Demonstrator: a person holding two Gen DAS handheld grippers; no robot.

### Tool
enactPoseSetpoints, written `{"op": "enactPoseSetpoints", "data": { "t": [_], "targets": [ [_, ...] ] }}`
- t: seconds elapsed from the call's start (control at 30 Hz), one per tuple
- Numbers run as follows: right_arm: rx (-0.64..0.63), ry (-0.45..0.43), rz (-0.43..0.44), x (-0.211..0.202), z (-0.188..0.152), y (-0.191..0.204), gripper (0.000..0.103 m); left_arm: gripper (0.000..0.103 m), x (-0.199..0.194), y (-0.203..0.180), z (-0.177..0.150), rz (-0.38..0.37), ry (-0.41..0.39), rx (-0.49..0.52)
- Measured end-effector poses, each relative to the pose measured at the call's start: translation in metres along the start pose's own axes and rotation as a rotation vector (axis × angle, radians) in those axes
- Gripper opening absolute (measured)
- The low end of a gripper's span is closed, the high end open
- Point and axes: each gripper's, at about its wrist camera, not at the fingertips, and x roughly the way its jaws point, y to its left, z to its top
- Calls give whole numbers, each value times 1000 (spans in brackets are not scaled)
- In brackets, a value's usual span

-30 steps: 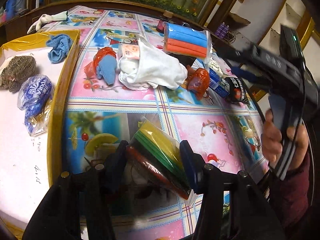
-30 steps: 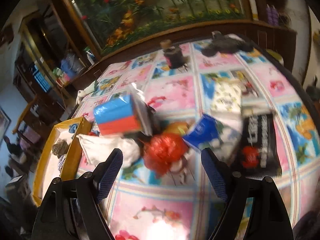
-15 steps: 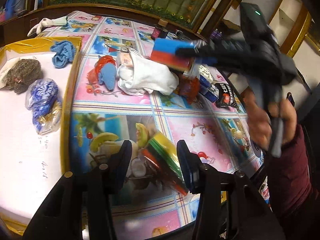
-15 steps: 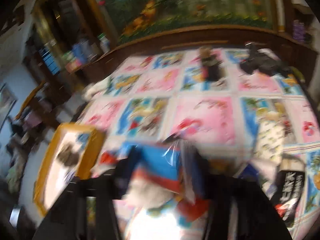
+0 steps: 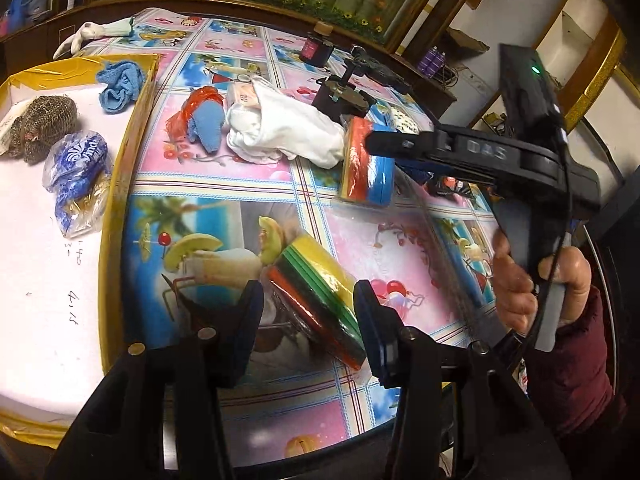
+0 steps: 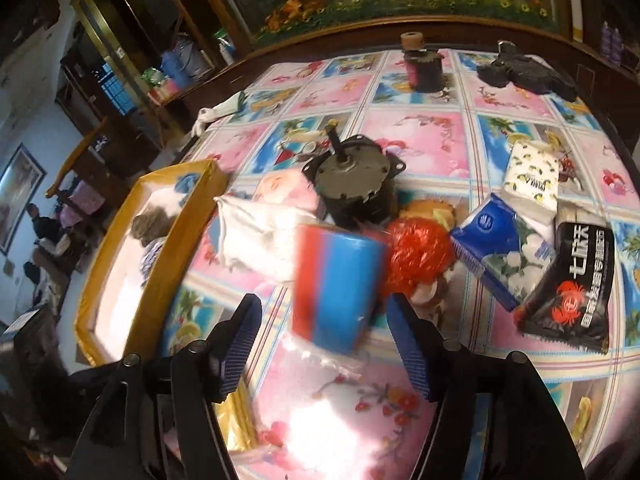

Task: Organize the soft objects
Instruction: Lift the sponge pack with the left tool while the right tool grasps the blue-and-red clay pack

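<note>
A wrapped pack of striped yellow, green and red sponges [image 5: 316, 300] lies on the tablecloth between the open fingers of my left gripper [image 5: 306, 316]. A blue and orange sponge pack [image 6: 336, 288] stands on the table between the open fingers of my right gripper [image 6: 324, 340]; it also shows in the left wrist view [image 5: 366, 172], beside the right gripper [image 5: 376, 144]. The gold-edged tray [image 5: 120, 184] on the left holds a blue cloth [image 5: 120, 84], a steel scourer [image 5: 44, 124] and a blue bag [image 5: 76, 176].
A white cloth bundle [image 5: 288, 128], a blue toy in red wrap [image 5: 204, 116], a black motor [image 6: 352, 184], a red mesh ball [image 6: 420, 256], tissue packs [image 6: 500, 256] and a black snack bag [image 6: 572, 280] crowd the table's middle. A dark jar [image 6: 424, 68] stands at the back.
The right gripper carried the blue and orange pack from the pile toward the front and opened, leaving it standing on the table. The left gripper stayed open around the striped pack.
</note>
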Motion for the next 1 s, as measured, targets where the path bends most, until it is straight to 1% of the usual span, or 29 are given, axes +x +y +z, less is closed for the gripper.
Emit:
{"op": "enactPoseSetpoints", "data": {
  "t": [0.07, 0.1, 0.17, 0.2, 0.27, 0.3, 0.37, 0.4, 0.47, 0.5, 0.53, 0.57, 0.6, 0.63, 0.67, 0.7, 0.73, 0.77, 0.8, 0.87, 1.0],
  "targets": [
    [6, 7, -12, 13, 2, 1, 65, 45, 5, -5, -1, 16, 19, 8],
    [5, 18, -23, 17, -3, 1, 65, 46, 8, -7, -2, 29, 28, 11],
    [-2, 23, -86, 24, -8, 8, 65, 51, 17, -11, -2, 64, 52, 4],
    [0, 18, -113, 27, -11, 8, 66, 53, 20, -14, -1, 75, 48, 5],
    [28, 16, -134, 28, -17, 9, 67, 62, 27, -23, 4, 110, 45, 23],
    [46, 12, -130, 28, -18, 9, 68, 65, 31, -27, 6, 129, 42, 35],
    [83, 3, -113, 26, -23, 5, 70, 83, 41, -38, 9, 193, 41, 78],
    [90, 3, -108, 25, -24, 4, 73, 85, 47, -44, 9, 233, 41, 104],
    [103, 8, -102, 28, -24, 3, 73, 86, 58, -55, 6, 317, 35, 184],
    [111, 11, -101, 30, -23, 4, 74, 86, 59, -58, 5, 328, 21, 214],
    [113, 14, -94, 33, -20, 7, 74, 83, 58, -57, 3, 317, 8, 222],
    [110, 19, -86, 37, -17, 9, 74, 64, 54, -55, 2, 315, -6, 233],
    [106, 24, -83, 39, -15, 9, 72, 52, 50, -53, 1, 303, -16, 245],
    [101, 31, -87, 43, -13, 10, 70, 49, 46, -48, 1, 289, -7, 237],
    [93, 45, -92, 44, -14, 11, 49, 44, 43, -44, 2, 276, -9, 227],
    [82, 61, -97, 48, -14, 13, 45, 43, 40, -39, 2, 261, -10, 218],
    [66, 52, -110, 47, -15, 15, 44, 42, 37, -35, 2, 239, -11, 206],
    [63, 52, -103, 46, -16, 16, 41, 41, 34, -31, 2, 216, -13, 191],
    [62, 48, -87, 44, -19, 16, 40, 41, 30, -27, 2, 188, -17, 174],
    [48, 25, -88, 36, -25, 19, 40, 41, 23, -22, 2, 142, -32, 145],
    [40, -4, -82, 20, -39, 18, 40, 41, 0, -21, 0, 88, -78, 100]
  ]
}}
